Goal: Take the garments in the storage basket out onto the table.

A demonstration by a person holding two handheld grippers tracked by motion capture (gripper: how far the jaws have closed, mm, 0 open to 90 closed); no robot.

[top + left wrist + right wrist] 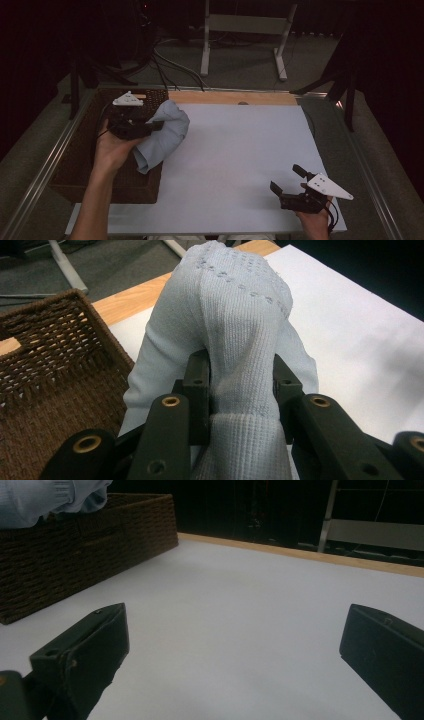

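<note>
The left gripper [159, 125] was clamped on the cloth [164, 134], held over the basket [75, 165] rim. Its loose tail could have snagged the rim. The right gripper [288, 180] sat jaws apart, idle.

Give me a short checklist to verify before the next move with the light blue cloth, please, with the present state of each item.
1. Left gripper grips the light blue cloth: ok, jaws shut on a bunched fold.
2. Cloth lifted out of the wicker basket: cannot tell; it hangs over the basket's right edge, and its lower end may touch the rim.
3. White table surface bare where the cloth could land: ok.
4. Right gripper ready to help: ok, jaws wide open, holding nothing.
5. Right gripper apart from the cloth: ok, it sits at the table's near right corner.
</note>
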